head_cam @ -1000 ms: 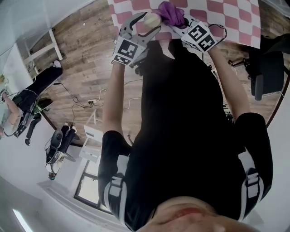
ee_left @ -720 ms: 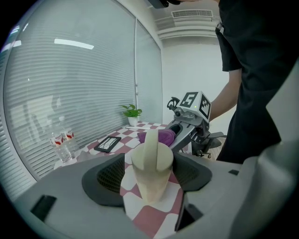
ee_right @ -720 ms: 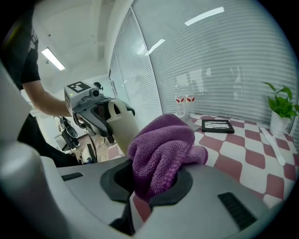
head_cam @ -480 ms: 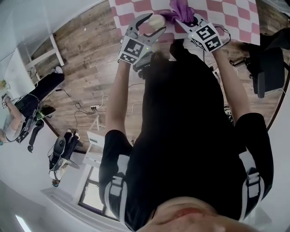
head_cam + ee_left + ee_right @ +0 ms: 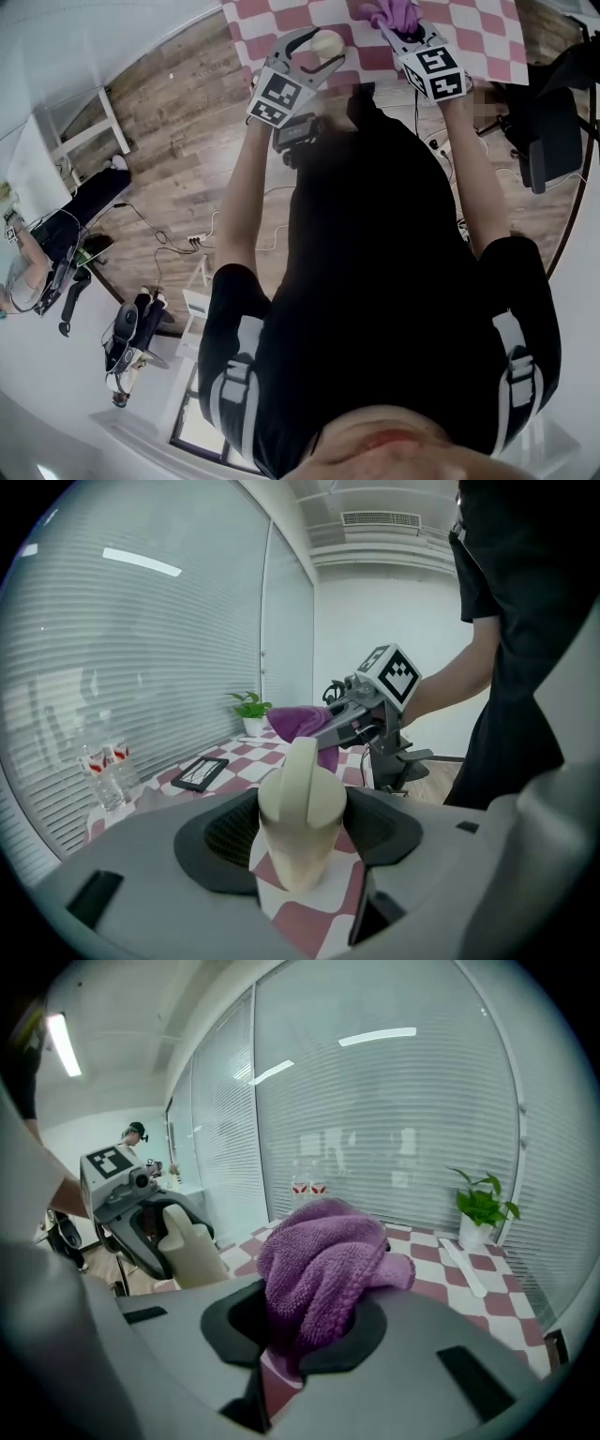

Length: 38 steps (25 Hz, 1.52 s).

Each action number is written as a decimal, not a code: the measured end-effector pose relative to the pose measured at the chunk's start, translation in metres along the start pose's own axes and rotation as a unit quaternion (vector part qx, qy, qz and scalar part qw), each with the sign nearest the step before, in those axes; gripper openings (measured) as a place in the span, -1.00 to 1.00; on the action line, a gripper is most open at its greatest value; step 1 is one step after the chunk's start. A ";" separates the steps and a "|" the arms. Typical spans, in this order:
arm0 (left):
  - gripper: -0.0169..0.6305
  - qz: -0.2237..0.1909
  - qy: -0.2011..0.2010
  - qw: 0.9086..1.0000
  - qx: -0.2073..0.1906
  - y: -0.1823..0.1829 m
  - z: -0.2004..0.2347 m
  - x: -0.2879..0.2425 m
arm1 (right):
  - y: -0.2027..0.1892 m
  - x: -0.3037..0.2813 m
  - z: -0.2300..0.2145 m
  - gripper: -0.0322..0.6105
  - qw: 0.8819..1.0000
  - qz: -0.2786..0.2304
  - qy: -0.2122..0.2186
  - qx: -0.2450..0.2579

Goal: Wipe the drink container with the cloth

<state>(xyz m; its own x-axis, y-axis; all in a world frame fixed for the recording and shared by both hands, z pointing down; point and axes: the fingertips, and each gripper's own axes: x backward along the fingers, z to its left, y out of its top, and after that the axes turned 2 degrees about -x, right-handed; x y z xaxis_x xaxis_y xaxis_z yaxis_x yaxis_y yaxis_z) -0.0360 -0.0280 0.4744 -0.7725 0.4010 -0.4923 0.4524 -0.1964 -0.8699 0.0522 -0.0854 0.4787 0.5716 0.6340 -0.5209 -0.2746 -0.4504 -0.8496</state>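
Observation:
The drink container (image 5: 302, 808) is cream-coloured with a rounded lid, and my left gripper (image 5: 302, 841) is shut on it, holding it upright over the table's near edge. In the head view the drink container (image 5: 327, 43) sits between the left gripper's (image 5: 314, 49) curved fingers. A bunched purple cloth (image 5: 323, 1260) fills my right gripper (image 5: 314, 1335), which is shut on it. In the head view the right gripper (image 5: 401, 26) holds the cloth (image 5: 396, 13) to the right of the container, with a gap between them. From the right gripper view the container (image 5: 192, 1246) shows at left.
A red-and-white checkered table (image 5: 281, 19) lies ahead. On it are a potted plant (image 5: 483, 1208), water bottles (image 5: 103, 771), a black flat device (image 5: 199, 772) and a white strip (image 5: 464, 1265). An office chair (image 5: 548, 141) stands at right on the wooden floor.
My right gripper has carried the cloth rightward and further over the table, away from the container it was against. The left gripper has stayed in place with the container.

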 end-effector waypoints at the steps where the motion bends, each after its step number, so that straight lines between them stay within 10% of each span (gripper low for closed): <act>1: -0.01 0.000 -0.002 1.000 0.000 0.000 0.000 -0.001 | 0.003 0.005 -0.005 -0.70 1.000 -0.005 -0.009 -0.007; 17: 0.03 -0.024 -0.004 0.999 0.036 -0.003 -0.002 0.001 | -0.003 0.078 0.014 -0.70 0.996 -0.041 -0.046 -0.068; 30: 0.01 -0.081 0.112 0.988 0.069 -0.011 -0.006 0.149 | 0.004 0.139 0.100 -0.70 0.988 -0.110 -0.055 -0.096; 38: -0.70 -0.091 0.164 0.979 0.083 -0.037 -0.030 0.253 | 0.017 0.161 0.172 -0.70 0.988 -0.116 -0.048 -0.090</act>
<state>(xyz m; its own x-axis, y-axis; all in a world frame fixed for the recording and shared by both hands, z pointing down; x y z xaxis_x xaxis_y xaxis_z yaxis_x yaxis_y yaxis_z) -0.2349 0.1075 0.3828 -0.6373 0.7027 -0.3164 0.2204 -0.2272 -0.9486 0.0063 0.1168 0.3661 0.5250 0.7861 -0.3262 0.0032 -0.3852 -0.9228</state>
